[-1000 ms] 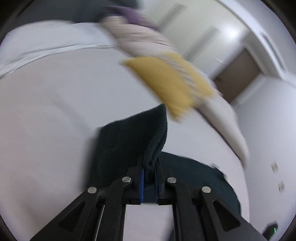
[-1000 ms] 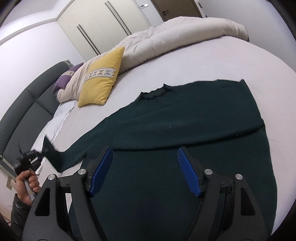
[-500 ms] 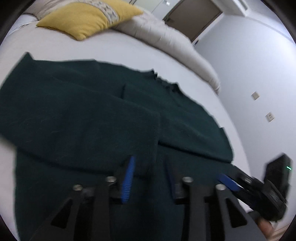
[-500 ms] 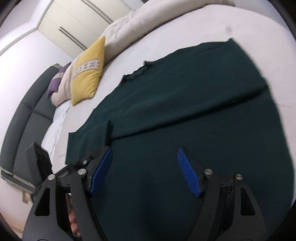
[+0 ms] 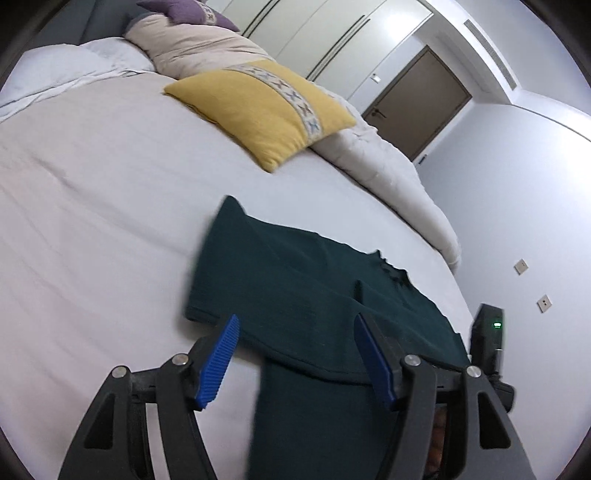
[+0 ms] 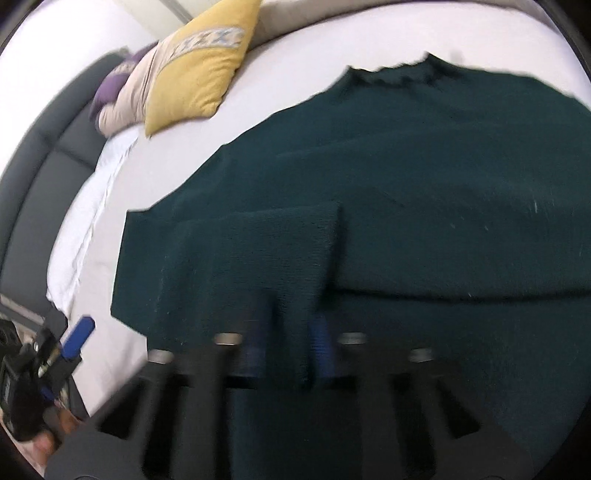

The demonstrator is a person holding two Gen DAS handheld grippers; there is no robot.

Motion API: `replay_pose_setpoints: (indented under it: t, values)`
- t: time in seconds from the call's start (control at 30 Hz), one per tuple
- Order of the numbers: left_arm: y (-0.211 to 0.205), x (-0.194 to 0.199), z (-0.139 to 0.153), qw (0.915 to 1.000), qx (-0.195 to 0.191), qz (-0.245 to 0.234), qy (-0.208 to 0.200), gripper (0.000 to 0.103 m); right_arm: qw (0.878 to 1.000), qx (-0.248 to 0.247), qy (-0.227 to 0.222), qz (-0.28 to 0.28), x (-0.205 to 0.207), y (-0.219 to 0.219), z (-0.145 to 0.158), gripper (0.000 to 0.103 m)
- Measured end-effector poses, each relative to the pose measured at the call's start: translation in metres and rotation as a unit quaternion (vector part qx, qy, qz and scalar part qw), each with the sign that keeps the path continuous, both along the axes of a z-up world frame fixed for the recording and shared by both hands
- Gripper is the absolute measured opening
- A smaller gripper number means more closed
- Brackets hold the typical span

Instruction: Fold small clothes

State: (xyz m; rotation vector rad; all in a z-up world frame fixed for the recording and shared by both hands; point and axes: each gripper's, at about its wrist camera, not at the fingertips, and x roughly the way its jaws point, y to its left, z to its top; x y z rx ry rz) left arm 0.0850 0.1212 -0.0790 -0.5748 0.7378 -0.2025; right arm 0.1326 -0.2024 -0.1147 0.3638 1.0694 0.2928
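A dark green sweater [image 5: 306, 295] lies flat on the white bed [image 5: 92, 221], with one sleeve [image 6: 258, 251] folded across its body. My left gripper [image 5: 295, 354] is open and empty just above the sweater's folded edge. It also shows at the lower left of the right wrist view [image 6: 74, 336]. My right gripper [image 6: 288, 350] is blurred and shut on the sweater's folded sleeve end [image 6: 291, 332], low over the sweater [image 6: 443, 166].
A yellow cushion [image 5: 266, 107] leans on a rolled cream duvet [image 5: 388, 166] at the far side of the bed. A purple pillow [image 5: 184, 9] and a dark headboard [image 6: 37, 177] lie beyond. A brown door [image 5: 417, 99] stands in the far wall.
My left gripper let go of the sleeve after laying it across the sweater, opened wide and drew back. My right gripper came down and closed on the folded sleeve end.
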Motion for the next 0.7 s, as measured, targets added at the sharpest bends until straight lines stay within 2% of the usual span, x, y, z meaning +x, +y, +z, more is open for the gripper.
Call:
replay_pose_setpoints:
  t: [0.13,0.2,0.3,0.47,0.7]
  values:
    - [0.007,0.016,0.005,1.0000,-0.001,0.008,-0.001,0.067,0.998,-0.020,-0.053,0.015,-0.008,-0.009,0.042,0.006]
    - [0.007,0.020,0.008,1.0000,0.001,0.009,0.000,0.067,0.997,-0.020,-0.078,0.001,-0.007,-0.037,0.067,0.006]
    - [0.006,0.036,0.012,0.9998,0.020,0.009,0.003,0.072,0.994,-0.031,-0.097,-0.026,-0.002,-0.085,0.088,0.006]
    - [-0.013,0.080,-0.003,0.9976,0.055,-0.004,0.042,0.072,0.995,-0.040,-0.062,-0.067,0.014,-0.152,0.067,0.006]
    - [-0.053,0.137,-0.041,0.9843,0.135,-0.026,0.111,0.071,0.997,-0.035,-0.032,-0.064,0.024,-0.160,0.016,0.007]
